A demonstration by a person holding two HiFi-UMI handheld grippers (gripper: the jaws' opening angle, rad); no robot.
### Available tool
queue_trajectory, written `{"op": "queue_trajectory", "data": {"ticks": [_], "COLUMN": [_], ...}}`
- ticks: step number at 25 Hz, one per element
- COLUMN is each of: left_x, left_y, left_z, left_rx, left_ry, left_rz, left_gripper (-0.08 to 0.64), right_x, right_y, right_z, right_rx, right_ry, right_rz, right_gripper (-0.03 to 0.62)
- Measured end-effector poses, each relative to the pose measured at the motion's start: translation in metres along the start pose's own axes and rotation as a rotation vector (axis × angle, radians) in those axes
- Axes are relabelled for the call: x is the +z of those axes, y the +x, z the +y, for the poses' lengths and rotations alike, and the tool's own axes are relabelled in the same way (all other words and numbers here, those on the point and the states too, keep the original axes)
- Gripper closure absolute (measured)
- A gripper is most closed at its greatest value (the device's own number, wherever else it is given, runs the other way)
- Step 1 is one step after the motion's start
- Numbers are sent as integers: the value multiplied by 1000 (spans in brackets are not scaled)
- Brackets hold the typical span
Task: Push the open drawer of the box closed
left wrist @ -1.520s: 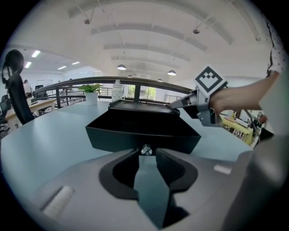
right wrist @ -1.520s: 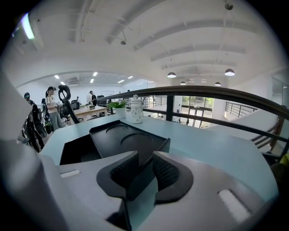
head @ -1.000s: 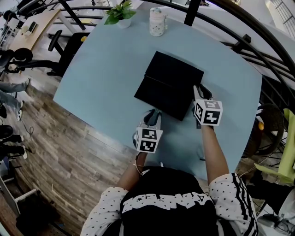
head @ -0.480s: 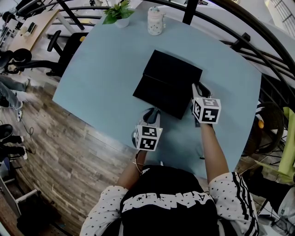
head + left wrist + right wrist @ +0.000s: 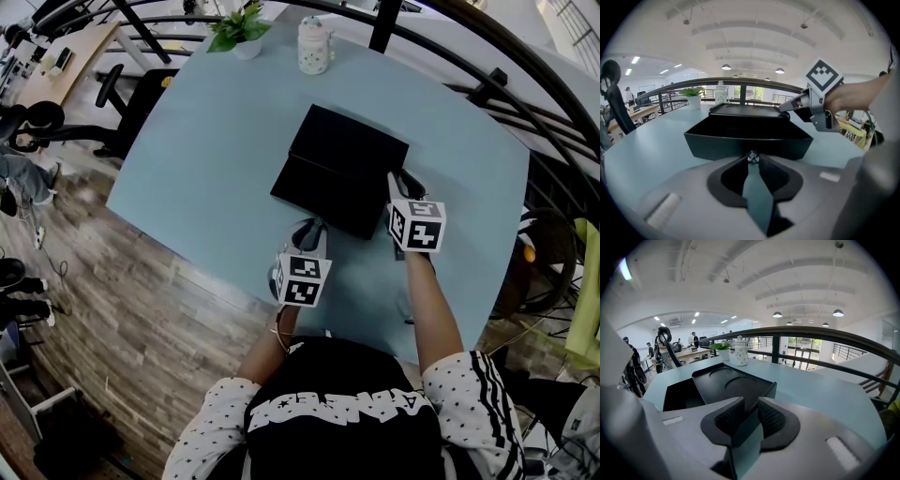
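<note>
A black box (image 5: 361,150) lies on the light blue table (image 5: 206,141), with its open drawer (image 5: 309,183) pulled out toward me. My left gripper (image 5: 312,228) is shut, its tips against the drawer's front wall (image 5: 745,140) at a small metal knob (image 5: 751,157). In the left gripper view the drawer's dark hollow fills the middle. My right gripper (image 5: 398,180) is at the box's near right corner. In the right gripper view its ribbed pads (image 5: 769,417) are closed on the box's thin wall (image 5: 766,392), and the lid (image 5: 731,383) and drawer (image 5: 679,394) lie beyond.
A potted plant (image 5: 239,28) and a white patterned jar (image 5: 314,45) stand at the table's far edge. A dark curved railing (image 5: 487,89) runs behind and to the right. An office chair (image 5: 131,94) stands at the left. The table's near edge is just behind my grippers.
</note>
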State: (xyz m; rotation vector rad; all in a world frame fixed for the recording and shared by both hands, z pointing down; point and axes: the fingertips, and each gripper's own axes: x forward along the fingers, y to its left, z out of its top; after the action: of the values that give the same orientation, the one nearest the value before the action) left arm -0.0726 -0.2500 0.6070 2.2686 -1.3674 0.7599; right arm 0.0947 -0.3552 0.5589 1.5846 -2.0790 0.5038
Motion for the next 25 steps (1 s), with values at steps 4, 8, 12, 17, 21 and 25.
{"op": "queue_trajectory", "data": {"ticks": [4, 8, 12, 17, 21, 25], "left_x": [2, 2, 3, 4, 6, 6], "left_y": [1, 2, 4, 6, 8, 9], "left_z": [-1, -4, -3, -2, -2, -2], "left_rx": [4, 3, 5, 6, 1, 1], "left_ry": [-6, -5, -6, -7, -5, -7], "left_rz": [2, 3, 2, 9, 11, 13], "left_gripper": [560, 560, 560, 560, 560, 560], "right_x": [0, 0, 0, -1, 0, 0], "right_y": [0, -2, 0, -1, 0, -1], "right_z": [-1, -1, -1, -2, -1, -1], "right_rx": [2, 1, 2, -2, 0, -1], "right_ry": [-1, 0, -1, -9, -9, -8], "right_rz": [4, 5, 3, 5, 7, 7], "right_gripper": [517, 517, 517, 517, 517, 517]}}
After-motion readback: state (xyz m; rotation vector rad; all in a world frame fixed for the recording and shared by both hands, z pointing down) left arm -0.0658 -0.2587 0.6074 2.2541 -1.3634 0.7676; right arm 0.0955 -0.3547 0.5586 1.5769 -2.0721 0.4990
